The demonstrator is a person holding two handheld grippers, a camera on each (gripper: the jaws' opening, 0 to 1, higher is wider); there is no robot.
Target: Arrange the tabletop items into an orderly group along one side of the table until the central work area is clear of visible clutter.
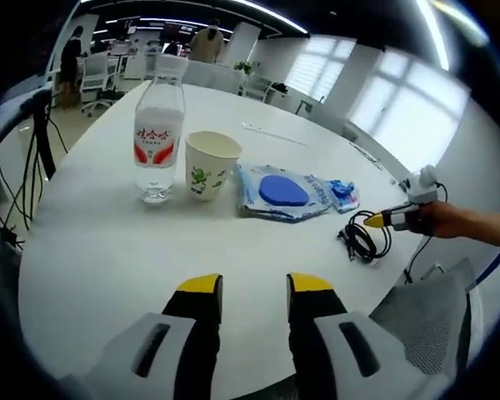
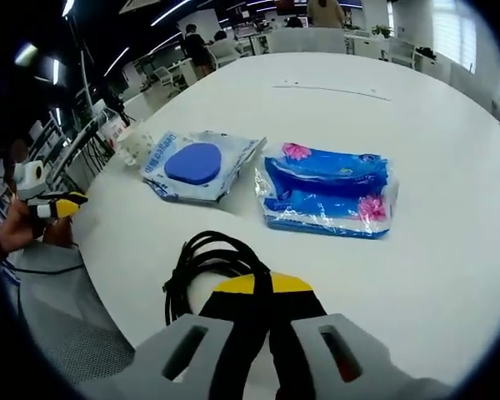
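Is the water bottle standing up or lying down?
Standing up: the water bottle rests on its base on the table, cap on top.

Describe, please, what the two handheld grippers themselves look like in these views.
Both match: the left gripper and the right gripper each have two black jaws capped with yellow tips, rising from pale grey moulded housings with dark slots. No sleeve is visible.

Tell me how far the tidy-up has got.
Done: bottle, paper cup and wipes pack sit in a row. In hand: the right claw is shut on the black cable. Left: the blue tissue pack, apart from the row; the left claw is open.
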